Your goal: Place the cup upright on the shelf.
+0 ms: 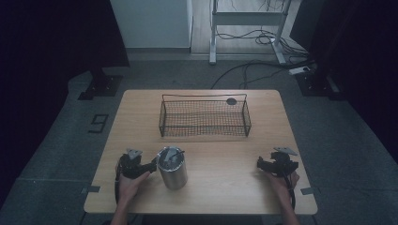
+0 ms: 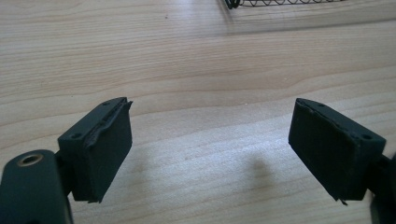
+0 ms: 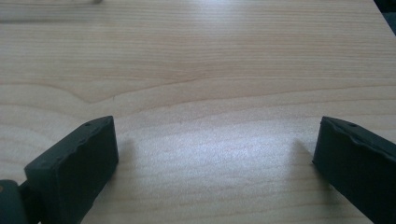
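A steel cup (image 1: 172, 167) stands upright near the table's front left, with something thin leaning inside it. My left gripper (image 1: 152, 165) lies just left of the cup, held by a hand, its tips close to the cup's side. In the left gripper view its jaws (image 2: 210, 126) stand wide apart over bare wood with nothing between them. My right gripper (image 1: 260, 163) rests at the front right, pointing left, far from the cup. Its jaws (image 3: 217, 140) are also spread wide over bare wood.
A black wire basket (image 1: 204, 116) sits at the middle back of the wooden table (image 1: 225, 154), its corner showing as a basket edge (image 2: 280, 2). A small dark disc (image 1: 231, 101) lies behind it. Cables and a stand base lie on the floor beyond.
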`<state>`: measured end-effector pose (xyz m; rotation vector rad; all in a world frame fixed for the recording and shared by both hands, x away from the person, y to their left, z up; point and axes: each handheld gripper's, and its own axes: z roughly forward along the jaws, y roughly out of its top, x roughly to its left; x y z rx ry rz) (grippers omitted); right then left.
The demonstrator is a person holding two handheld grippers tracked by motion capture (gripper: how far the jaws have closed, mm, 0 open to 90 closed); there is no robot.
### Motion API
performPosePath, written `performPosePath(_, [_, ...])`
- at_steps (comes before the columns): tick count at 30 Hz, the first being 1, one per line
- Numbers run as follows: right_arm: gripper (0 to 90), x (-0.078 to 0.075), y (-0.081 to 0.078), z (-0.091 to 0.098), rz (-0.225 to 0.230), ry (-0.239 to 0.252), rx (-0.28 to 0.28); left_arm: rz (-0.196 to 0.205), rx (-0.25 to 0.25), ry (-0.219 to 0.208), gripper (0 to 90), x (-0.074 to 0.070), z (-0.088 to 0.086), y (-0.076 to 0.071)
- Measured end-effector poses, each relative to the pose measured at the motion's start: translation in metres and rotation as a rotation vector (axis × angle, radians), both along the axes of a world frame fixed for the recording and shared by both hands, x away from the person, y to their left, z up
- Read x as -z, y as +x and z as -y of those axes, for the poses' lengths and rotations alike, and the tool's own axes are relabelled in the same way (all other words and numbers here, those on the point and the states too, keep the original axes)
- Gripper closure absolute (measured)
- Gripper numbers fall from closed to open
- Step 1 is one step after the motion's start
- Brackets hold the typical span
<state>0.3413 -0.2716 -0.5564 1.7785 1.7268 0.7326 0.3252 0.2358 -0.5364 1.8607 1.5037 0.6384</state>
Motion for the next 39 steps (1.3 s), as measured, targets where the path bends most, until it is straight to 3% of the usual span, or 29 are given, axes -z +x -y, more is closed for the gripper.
performPosePath(6, [0.0, 0.0, -0.001, 0.001, -0.001, 0.001, -0.002, 0.004, 0.025, 0.005, 13.2, -0.001, 0.004, -0.003])
performPosePath(14, [0.0, 0.0, 0.0, 0.004, 0.0, 0.001, -0.019, -0.007, 0.023, -0.025, 13.3, -0.001, -0.001, -0.003])
performPosePath(20, [0.0, 0.0, 0.0, 0.005, 0.0, 0.002, -0.012, 0.016, 0.004, -0.03, 13.7, -0.005, -0.002, -0.007])
performPosePath(28, [0.0, 0.0, 0.0, 0.006, 0.0, 0.003, -0.009, 0.056, 0.019, -0.023, 13.8, -0.017, -0.002, -0.014])
performPosePath(39, [0.0, 0.0, 0.0, 0.006, 0.0, 0.003, -0.009, 0.094, 0.015, -0.073, 13.4, -0.033, -0.012, -0.023])
